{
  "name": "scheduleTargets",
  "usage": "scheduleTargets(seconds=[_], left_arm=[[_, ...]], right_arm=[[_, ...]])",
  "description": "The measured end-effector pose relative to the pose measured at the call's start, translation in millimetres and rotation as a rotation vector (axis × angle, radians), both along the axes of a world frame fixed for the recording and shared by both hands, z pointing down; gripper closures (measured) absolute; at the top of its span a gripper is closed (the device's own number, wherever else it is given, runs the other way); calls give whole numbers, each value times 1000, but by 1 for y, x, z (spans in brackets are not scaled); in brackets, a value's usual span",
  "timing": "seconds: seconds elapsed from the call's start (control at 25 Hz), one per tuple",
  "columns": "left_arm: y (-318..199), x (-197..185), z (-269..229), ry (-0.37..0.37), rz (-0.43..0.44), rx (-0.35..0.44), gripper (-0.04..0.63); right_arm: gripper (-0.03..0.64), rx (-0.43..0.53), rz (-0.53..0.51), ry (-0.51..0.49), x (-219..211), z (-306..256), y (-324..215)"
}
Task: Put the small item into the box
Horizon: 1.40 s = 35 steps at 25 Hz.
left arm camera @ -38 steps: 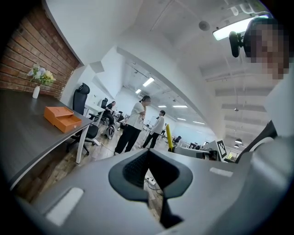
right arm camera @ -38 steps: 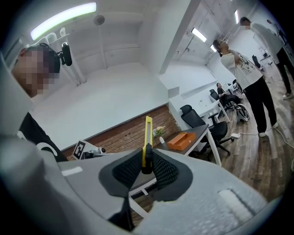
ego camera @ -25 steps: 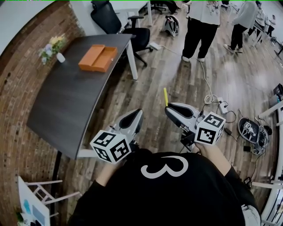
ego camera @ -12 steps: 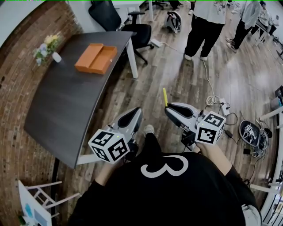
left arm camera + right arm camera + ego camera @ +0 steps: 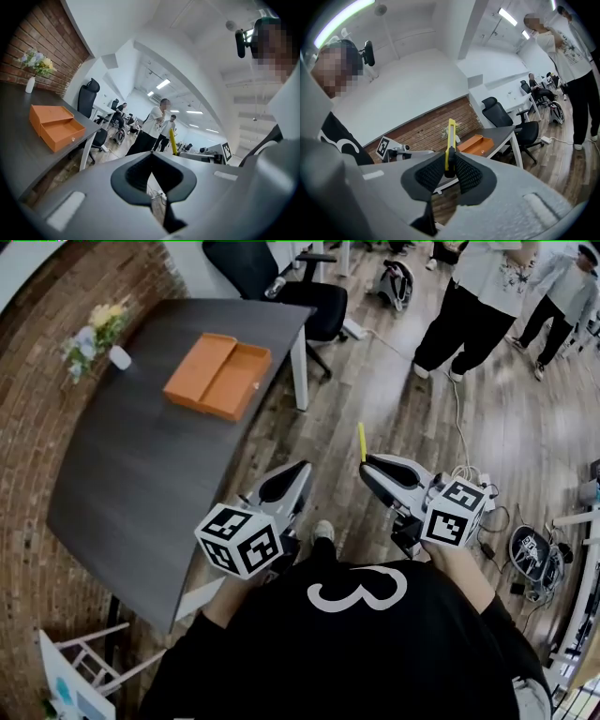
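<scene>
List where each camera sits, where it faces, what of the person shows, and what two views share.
Head view: on the person's head, facing steeply down at table, orange box; black shirt, left gripper and right gripper show.
Left gripper view: rides the left gripper, looks along its shut, empty jaws toward the office; the person's head shows upper right.
Right gripper view: rides the right gripper, looks along jaws clamped on the yellow item toward the brick wall; black shirt shows left.
Shared: both gripper views see the orange box.
</scene>
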<state>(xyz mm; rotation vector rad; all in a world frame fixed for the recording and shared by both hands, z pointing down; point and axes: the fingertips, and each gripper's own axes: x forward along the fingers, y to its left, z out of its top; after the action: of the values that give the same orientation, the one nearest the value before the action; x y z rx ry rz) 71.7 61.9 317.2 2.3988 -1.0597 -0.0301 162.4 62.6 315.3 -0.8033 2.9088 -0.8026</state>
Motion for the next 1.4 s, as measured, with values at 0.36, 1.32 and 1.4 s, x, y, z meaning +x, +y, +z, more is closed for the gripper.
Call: scheduleTargets(seconds=[0.36,1.32,1.4], left_arm=[[-122,-81,8,32,-122,-23,583],[-216,-180,28,42,-483,-63,583],[-225,-186,30,44,-522,-78,581]], right_arm=[[551,-8,-84,89,-65,0,-121],[551,15,-432,132,-172,16,-252],[551,18,-472,143,-181,18,-265]])
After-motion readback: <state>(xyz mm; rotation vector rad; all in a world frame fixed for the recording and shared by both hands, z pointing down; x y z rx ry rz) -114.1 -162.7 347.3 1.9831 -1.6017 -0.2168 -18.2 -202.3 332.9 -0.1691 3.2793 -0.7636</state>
